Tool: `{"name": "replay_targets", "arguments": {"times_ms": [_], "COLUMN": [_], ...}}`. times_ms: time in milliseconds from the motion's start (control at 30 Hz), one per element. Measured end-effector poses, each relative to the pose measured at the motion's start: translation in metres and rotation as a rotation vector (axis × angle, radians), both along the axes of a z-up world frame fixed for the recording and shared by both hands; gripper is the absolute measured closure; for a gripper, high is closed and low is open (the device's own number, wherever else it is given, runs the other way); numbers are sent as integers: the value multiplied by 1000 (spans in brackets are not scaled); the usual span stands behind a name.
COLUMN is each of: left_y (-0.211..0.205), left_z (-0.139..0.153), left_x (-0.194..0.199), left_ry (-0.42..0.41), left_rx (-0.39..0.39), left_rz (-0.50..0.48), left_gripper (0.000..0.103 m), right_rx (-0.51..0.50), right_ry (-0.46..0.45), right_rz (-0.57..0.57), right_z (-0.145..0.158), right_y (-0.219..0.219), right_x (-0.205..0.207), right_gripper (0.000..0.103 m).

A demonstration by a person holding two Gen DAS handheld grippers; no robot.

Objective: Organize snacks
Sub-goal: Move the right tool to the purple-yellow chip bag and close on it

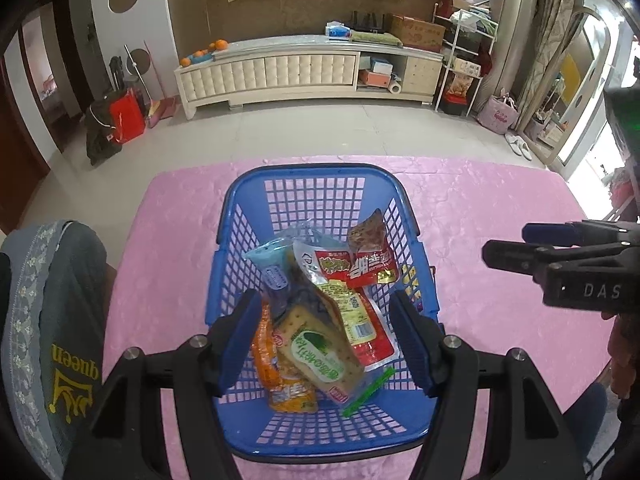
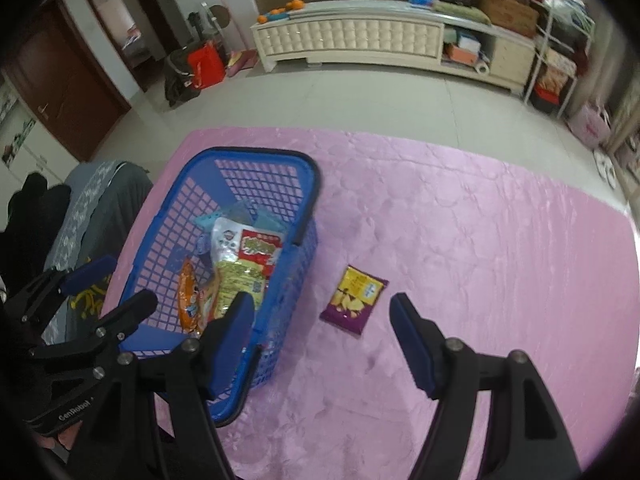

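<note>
Left wrist view: left hand-held gripper (image 1: 326, 340) hangs above the blue basket (image 1: 280, 178), jaws spread wide, nothing between them. Basket sits on the pink tabletop (image 1: 480, 200), toward its left edge. Inside the basket, a loose pile of snack packs: green-and-cream cracker pack (image 1: 320, 354) on top at the near end, orange pack (image 1: 280, 380) beside it on the left, red packs (image 1: 360, 268) toward the right wall, a pale blue pack (image 1: 268, 264) behind. A grey cushion printed "queen" (image 1: 60, 320) lies off the tabletop's left edge.

Right wrist view: right hand-held gripper (image 2: 322, 332) is released, jaws wide apart and empty, held over the tabletop (image 2: 480, 220) just right of the basket (image 2: 260, 156). 1 purple chip packet (image 2: 354, 300) lies flat on the tabletop, outside the basket, near its right wall but not touching it, and just beyond the gap between the right fingers. The left hand-held gripper (image 2: 112, 284) shows at the left edge of the frame, over the basket's near-left corner.
</note>
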State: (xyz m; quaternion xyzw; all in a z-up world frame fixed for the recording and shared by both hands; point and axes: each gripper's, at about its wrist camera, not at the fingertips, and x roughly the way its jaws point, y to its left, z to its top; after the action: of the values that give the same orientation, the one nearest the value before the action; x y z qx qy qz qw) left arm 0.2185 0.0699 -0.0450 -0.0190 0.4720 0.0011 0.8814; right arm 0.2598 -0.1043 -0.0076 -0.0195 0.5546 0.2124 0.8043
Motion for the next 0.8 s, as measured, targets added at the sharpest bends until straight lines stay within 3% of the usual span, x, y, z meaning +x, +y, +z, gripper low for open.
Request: {"name": "replay_targets", "arguments": {"times_ms": [133, 267, 400, 467, 567, 667, 800], "left_y": [2, 6, 4, 5, 8, 15, 19], "left_z": [-8, -17, -26, -31, -38, -44, -50], "left_x": [9, 19, 28, 33, 40, 44, 49], "left_ry": [29, 62, 88, 103, 116, 131, 140], "left_rx": [-7, -44, -3, 5, 59, 50, 49], "left_rz": [14, 16, 21, 31, 52, 59, 59], "left_gripper": [37, 22, 21, 13, 12, 0, 0], "right_rx": [13, -9, -21, -18, -27, -28, -13], "right_ry": [44, 91, 140, 182, 223, 270, 287], "right_rz": [-40, -50, -70, -71, -86, -91, -107], "right_z": [-14, -38, -63, -79, -102, -120, -136], "right_y": [-13, -18, -21, -20, -18, -14, -11], "right_x": [9, 19, 32, 37, 44, 50, 55], "right_gripper": [29, 29, 29, 29, 29, 28, 27]}}
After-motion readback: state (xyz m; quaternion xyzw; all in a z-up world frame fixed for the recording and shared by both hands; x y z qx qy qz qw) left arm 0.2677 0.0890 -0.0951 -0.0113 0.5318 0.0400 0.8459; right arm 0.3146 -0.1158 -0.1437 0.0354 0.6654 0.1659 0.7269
